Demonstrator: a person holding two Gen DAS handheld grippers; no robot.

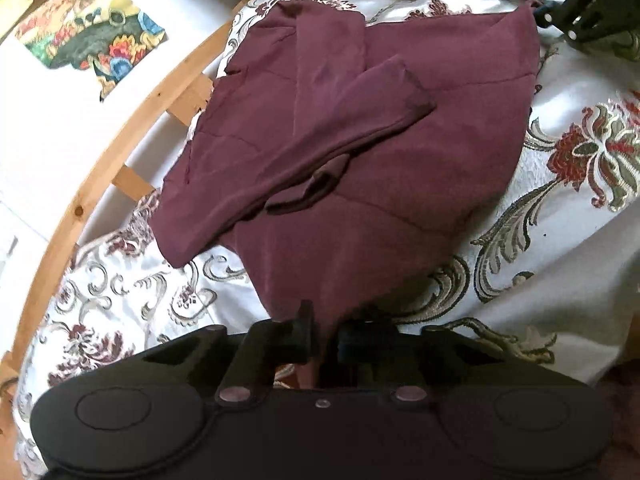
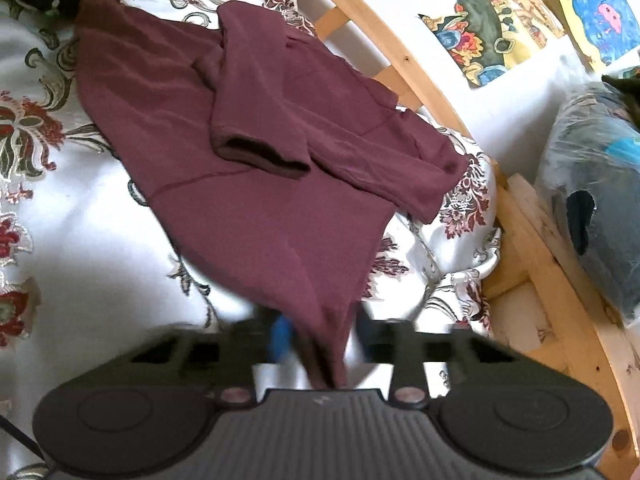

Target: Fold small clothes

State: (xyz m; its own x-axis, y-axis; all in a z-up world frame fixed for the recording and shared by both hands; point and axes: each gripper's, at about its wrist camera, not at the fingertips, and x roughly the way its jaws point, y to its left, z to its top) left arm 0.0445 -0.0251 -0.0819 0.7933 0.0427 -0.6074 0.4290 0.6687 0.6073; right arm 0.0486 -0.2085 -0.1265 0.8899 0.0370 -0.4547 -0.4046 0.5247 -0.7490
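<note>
A maroon long-sleeved shirt (image 1: 360, 152) lies on a floral bedspread (image 1: 560, 208), both sleeves folded across its body. My left gripper (image 1: 324, 340) is shut on one bottom corner of the shirt. In the right wrist view the same shirt (image 2: 240, 160) runs down into my right gripper (image 2: 320, 340), which is shut on the other bottom corner; the cloth is bunched between its fingers. The right gripper also shows in the left wrist view (image 1: 588, 12) at the far top right, at the shirt's corner.
A curved wooden bed frame (image 1: 120, 152) edges the bed against a white wall with colourful drawings (image 1: 92, 40). In the right wrist view a plastic-wrapped bundle (image 2: 592, 200) sits beyond the frame (image 2: 540, 248) at the right.
</note>
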